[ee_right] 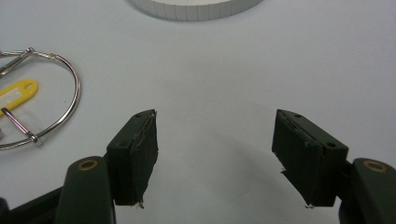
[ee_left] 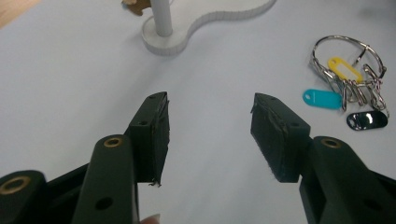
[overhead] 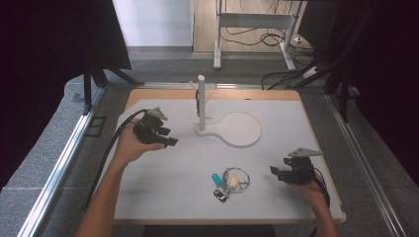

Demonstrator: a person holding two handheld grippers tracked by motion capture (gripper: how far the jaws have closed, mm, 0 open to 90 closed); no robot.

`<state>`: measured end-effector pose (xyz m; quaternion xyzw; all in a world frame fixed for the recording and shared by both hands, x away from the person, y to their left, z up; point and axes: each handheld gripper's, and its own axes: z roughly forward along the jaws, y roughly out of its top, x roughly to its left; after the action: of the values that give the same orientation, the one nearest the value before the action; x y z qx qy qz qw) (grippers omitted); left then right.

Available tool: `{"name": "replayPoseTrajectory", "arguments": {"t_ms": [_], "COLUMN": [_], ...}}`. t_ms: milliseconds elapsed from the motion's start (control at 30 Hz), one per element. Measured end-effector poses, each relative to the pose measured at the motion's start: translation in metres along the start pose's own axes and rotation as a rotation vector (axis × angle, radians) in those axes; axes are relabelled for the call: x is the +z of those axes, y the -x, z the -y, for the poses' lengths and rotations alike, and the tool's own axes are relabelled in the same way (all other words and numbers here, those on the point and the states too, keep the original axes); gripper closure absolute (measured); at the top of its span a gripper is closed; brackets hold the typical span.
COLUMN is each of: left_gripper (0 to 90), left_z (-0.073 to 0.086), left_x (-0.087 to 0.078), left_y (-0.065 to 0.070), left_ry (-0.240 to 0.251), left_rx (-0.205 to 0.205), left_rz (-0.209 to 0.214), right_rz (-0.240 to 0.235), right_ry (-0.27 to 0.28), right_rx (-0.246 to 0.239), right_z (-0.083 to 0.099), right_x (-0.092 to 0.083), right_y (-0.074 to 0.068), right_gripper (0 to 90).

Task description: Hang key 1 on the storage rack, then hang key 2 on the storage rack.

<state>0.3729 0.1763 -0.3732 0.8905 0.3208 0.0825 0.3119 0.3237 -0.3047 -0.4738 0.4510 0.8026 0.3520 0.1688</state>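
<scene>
Left gripper (overhead: 167,137) sits at about nine o'clock on the white table (overhead: 163,182), held in the person's left hand (overhead: 129,146), its nose aimed toward four o'clock. In the left gripper view its jaws stand roughly half apart with bare tabletop between the pads (ee_left: 156,135); nothing is gripped.

Moving right, at twelve o'clock stands a white post (overhead: 201,101) on a rounded white base (overhead: 239,129), with a small brown thing hanging behind the post that I cannot make out.

Further right and nearer the person, at about six o'clock, lies the key ring (overhead: 236,179), flat on the table, carrying a teal tag (overhead: 216,177), a yellow tag (overhead: 233,180) and a dark fob (overhead: 220,195). Its tags trail toward seven o'clock from the wire loop.

At four o'clock rests the right gripper (overhead: 274,172), pointing toward nine o'clock, jaws wide and empty in the right gripper view, the ring's rim (ee_right: 70,100) just off its left jaw.

The ring lies at four o'clock from the left gripper and well apart from it, but near the right gripper's tips, directly along its line. Judging from that, the right hand has the shorter reach; the left would need to cross half the table.
</scene>
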Motion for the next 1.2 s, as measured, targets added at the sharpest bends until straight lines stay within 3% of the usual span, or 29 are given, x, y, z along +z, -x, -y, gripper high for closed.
{"name": "replayPoseTrajectory", "arguments": {"t_ms": [167, 533, 733, 967, 1133, 1200], "left_gripper": [46.1, 45.0, 43.3, 42.7, 42.7, 42.6], "left_z": [0.023, 0.051, 0.060, 0.065, 0.070, 0.073], "left_x": [0.003, 0.012, 0.015, 0.022, 0.020, 0.019], "left_y": [0.010, 0.029, 0.030, 0.026, 0.024, 0.025], "left_ry": [0.017, -0.019, -0.006, -0.030, -0.022, -0.022], "left_rx": [-0.032, -0.014, -0.022, -0.029, -0.037, -0.040], "left_rz": [-0.002, -0.018, -0.012, 0.016, 0.013, 0.012], "right_rz": [-0.003, 0.000, 0.004, -0.010, -0.008, -0.017], "right_ry": [-0.007, 0.007, 0.026, 0.040, 0.021, -0.016], "right_rx": [-0.001, -0.001, -0.017, -0.018, -0.026, -0.062], "right_z": [-0.001, -0.005, -0.007, -0.010, -0.014, -0.019], "right_x": [0.003, 0.002, -0.003, -0.007, -0.002, 0.001], "right_y": [-0.002, -0.004, -0.008, -0.014, -0.020, -0.028], "right_gripper": [31.5, 31.5, 31.2, 31.3, 33.7, 37.2]}}
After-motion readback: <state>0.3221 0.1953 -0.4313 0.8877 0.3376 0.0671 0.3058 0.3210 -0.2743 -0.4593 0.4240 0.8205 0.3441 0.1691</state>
